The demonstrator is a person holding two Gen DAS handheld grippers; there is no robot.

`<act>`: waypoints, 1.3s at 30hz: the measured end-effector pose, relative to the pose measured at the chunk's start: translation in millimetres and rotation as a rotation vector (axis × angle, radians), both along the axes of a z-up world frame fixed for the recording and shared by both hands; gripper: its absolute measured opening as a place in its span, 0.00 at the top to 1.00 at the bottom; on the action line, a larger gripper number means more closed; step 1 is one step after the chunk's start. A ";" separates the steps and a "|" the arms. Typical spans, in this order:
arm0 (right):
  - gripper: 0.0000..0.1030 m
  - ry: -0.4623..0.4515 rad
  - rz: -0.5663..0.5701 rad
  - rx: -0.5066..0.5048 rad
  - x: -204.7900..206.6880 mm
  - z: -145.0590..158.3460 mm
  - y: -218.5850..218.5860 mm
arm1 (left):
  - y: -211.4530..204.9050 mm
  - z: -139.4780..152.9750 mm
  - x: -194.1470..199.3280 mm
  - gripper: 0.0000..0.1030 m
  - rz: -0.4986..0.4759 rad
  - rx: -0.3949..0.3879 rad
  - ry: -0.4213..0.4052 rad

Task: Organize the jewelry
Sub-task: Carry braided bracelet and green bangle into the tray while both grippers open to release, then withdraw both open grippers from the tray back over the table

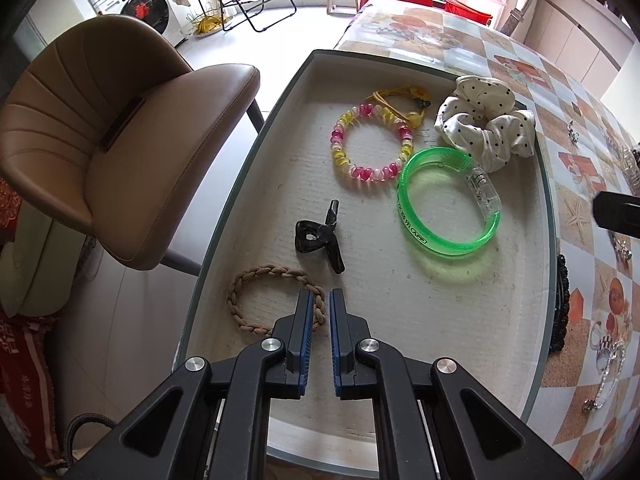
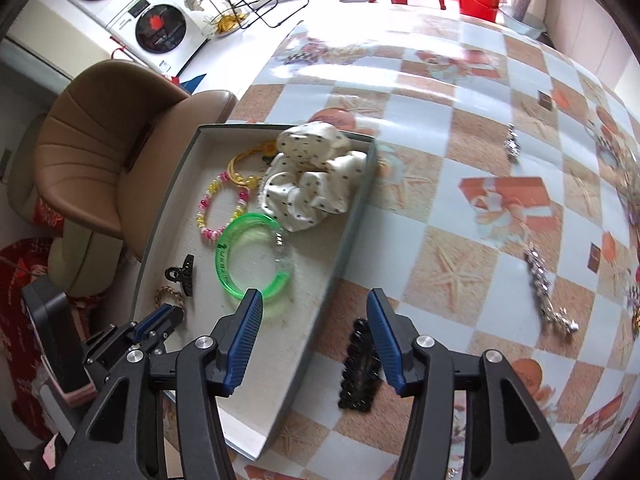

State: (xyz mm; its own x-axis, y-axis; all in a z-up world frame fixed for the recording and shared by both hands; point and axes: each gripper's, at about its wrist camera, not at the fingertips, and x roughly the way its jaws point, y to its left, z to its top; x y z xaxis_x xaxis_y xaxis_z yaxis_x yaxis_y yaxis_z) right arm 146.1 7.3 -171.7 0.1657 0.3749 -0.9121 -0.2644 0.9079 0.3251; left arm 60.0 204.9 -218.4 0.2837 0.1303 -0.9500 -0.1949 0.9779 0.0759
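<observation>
A grey tray [image 1: 460,364] [image 2: 344,240] holds a braided brown hair tie [image 1: 256,280] [image 2: 170,296], a black claw clip [image 1: 320,236] [image 2: 184,274], a green bangle [image 1: 448,208] [image 2: 252,264], a pink-yellow bead bracelet [image 1: 370,142] [image 2: 224,208], a yellow cord [image 1: 400,98] and a dotted white scrunchie [image 1: 484,124] [image 2: 316,176]. My left gripper [image 1: 321,300] [image 2: 160,314] hovers over the braided tie, jaws a narrow gap apart, empty. My right gripper [image 2: 316,304] is open above a black beaded clip [image 2: 358,368] on the table beside the tray.
The checkered tablecloth [image 2: 460,128] carries silver chains [image 2: 540,276] [image 1: 604,368] and other small jewelry at the right. A brown chair [image 1: 120,152] [image 2: 100,152] stands left of the table. The black beaded clip also shows at the tray's right edge [image 1: 560,300].
</observation>
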 end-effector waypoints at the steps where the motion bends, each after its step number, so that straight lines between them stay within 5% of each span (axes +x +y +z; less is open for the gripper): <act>1: 0.42 0.000 -0.009 0.000 -1.8 -0.2 -3.5 | -1.5 0.1 0.4 0.89 -0.003 0.000 0.001; 11: 0.23 0.002 -0.140 0.021 -18.2 -3.3 -69.0 | -9.3 10.1 -0.8 0.89 -0.006 -0.021 -0.016; 12: 0.22 0.001 -0.151 0.022 -20.0 -3.4 -74.8 | -10.5 10.7 -1.1 0.70 -0.006 -0.024 -0.015; 13: 0.22 0.000 -0.161 0.023 -21.6 -3.9 -80.4 | -10.1 12.2 -2.0 0.41 -0.004 -0.025 -0.015; 14: 0.21 0.002 -0.171 0.024 -23.2 -4.5 -85.9 | -10.5 14.8 -2.6 0.01 0.010 -0.007 -0.023; 29: 0.16 0.002 -0.268 0.027 -40.3 -4.8 -150.2 | -45.6 31.8 3.5 0.00 -0.063 0.066 -0.071; 39: 0.16 0.032 -0.281 -0.020 -44.2 -15.6 -183.6 | -104.5 46.7 2.5 0.00 -0.183 0.006 -0.081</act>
State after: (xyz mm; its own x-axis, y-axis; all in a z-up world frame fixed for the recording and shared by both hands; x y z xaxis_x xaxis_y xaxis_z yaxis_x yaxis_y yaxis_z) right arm 101.9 -176.3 -187.3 0.2315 0.3004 -0.9253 0.0086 0.9505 0.3107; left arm 62.5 100.4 -171.8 0.3791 0.0748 -0.9223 -0.0200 0.9972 0.0726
